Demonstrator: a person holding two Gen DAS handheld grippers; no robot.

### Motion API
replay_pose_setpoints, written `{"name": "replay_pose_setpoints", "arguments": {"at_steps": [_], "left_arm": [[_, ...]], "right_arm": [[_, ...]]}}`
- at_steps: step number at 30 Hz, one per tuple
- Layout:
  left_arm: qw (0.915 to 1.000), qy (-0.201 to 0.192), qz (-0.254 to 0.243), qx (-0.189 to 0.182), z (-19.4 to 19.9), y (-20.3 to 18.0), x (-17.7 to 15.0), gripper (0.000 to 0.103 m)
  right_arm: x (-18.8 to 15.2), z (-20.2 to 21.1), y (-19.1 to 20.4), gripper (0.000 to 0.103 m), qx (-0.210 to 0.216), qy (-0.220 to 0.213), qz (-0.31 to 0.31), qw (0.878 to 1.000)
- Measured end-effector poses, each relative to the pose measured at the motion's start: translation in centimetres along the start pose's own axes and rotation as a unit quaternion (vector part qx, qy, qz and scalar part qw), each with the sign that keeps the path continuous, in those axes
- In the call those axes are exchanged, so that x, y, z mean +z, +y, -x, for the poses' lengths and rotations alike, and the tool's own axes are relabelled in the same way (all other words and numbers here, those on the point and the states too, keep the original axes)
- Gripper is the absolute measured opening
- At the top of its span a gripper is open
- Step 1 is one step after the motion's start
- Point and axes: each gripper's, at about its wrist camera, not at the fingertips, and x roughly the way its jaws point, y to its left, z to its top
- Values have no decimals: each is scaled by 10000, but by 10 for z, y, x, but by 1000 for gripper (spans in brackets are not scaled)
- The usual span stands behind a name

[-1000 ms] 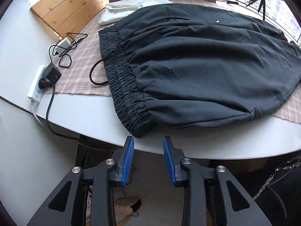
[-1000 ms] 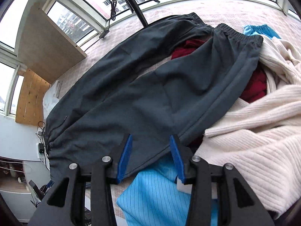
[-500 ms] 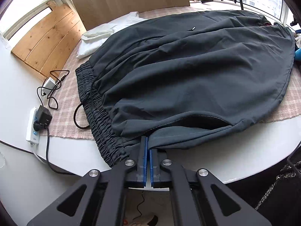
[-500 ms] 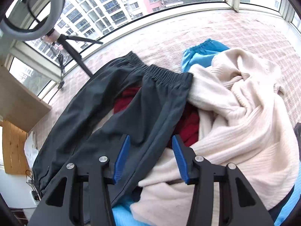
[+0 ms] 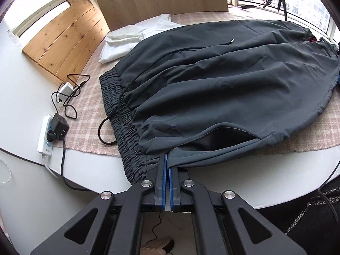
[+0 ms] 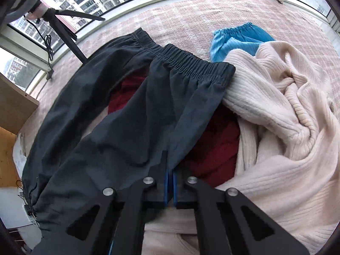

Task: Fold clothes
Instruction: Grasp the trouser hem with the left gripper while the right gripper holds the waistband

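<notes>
Gripping the dark grey trousers [image 5: 223, 80] near the waistband corner, left tongs [image 5: 167, 170] clenched on a fold of fabric at the near edge of the white worktop [image 5: 89, 170]. Blue pads pressed almost together with cloth pinched between. Trousers spread across a pink checked cloth [image 5: 89, 114], elastic waistband [image 5: 125, 131] running along the left side, a side pocket gaping open just beyond the pinch. Black drawstring looped out from the waistband onto the checked cloth. Folded white garment [image 5: 131, 40] lying past the trousers, touching their far edge. White power strip [image 5: 45, 136] with a black adapter [image 5: 60, 126] plugged in, off to the left on the worktop; a white charger [image 5: 66, 89] and coiled black cable near it. Wooden boards [image 5: 63, 46] leaning behind.

Seen from the right wrist: right tongs [image 6: 170, 171] likewise clamped shut on the trousers [image 6: 119, 127], low on one leg, cloth caught between the blue pads. Elastic cuffs [image 6: 191, 63] of both legs lying further out. Dark red garment [image 6: 214, 148] partly under the legs, cream ribbed sweater [image 6: 286, 140] heaped to the right and touching one cuff, bright blue garment [image 6: 235, 40] beyond the sweater. Tripod legs [image 6: 68, 36] standing by the window.
</notes>
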Motion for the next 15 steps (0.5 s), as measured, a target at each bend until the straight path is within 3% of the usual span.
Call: {"name": "replay_pose_setpoints", "arguments": {"at_steps": [6, 11, 15], "left_arm": [[9993, -245, 93, 266, 20, 33, 34, 1], [9968, -517, -154, 594, 18, 65, 92, 1], [9956, -430, -399, 728, -16, 80, 146, 1]], "right_arm": [[14, 44, 7, 2, 946, -810, -614, 9903], [48, 54, 52, 2, 1087, -1314, -561, 9838], [78, 34, 86, 2, 1064, -1575, -606, 9799]]}}
